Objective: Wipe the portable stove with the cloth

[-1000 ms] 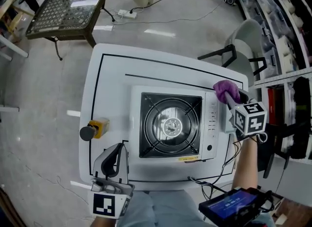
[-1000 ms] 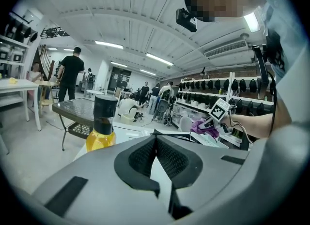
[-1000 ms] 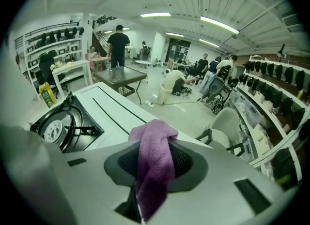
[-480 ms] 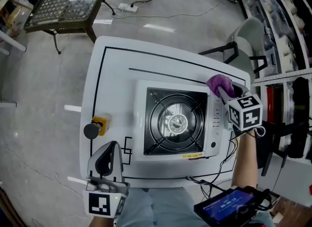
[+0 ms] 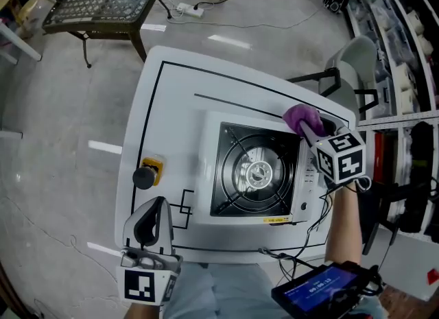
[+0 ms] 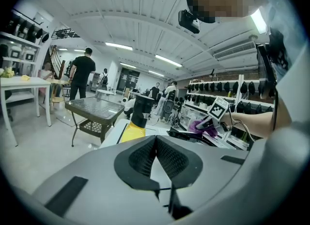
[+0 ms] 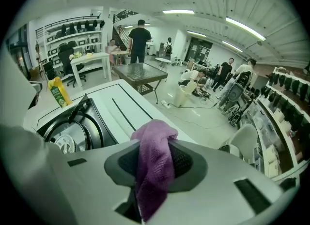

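Gripping one nubby purple cloth (image 5: 299, 115), the right tongs (image 5: 308, 128) hold it at the corner of the single square, black-topped portable stove (image 5: 258, 171) beside them. The left tongs (image 5: 156, 205), closed and empty, hang over the white bench (image 5: 171, 105).

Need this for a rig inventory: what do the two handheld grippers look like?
The left gripper and right gripper have light grey bodies with black ribbed pads lining the jaws. Each carries a white cube with black square markers. A thin cable loops by the right one.
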### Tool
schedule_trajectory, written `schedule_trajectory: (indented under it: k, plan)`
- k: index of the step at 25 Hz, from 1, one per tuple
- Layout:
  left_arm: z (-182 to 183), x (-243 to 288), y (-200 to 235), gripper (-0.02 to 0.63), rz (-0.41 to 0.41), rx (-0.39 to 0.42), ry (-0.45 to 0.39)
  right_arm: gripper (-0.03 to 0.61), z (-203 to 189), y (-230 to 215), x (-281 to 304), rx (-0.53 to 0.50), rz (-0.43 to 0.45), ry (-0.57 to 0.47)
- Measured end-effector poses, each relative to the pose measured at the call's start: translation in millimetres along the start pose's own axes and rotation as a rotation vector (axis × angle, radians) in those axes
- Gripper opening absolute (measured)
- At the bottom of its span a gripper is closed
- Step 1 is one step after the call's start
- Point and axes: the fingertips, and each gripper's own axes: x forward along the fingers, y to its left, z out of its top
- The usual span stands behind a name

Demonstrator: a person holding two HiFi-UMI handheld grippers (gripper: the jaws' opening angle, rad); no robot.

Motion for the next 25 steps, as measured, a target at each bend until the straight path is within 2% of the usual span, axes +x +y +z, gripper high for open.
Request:
schedule_trajectory:
  k: [25]
  plan:
    - [-2, -47, 55, 0.018, 0.134, -0.056, -0.045, 0.124, 67, 83, 25, -0.158, 0.119, -0.014]
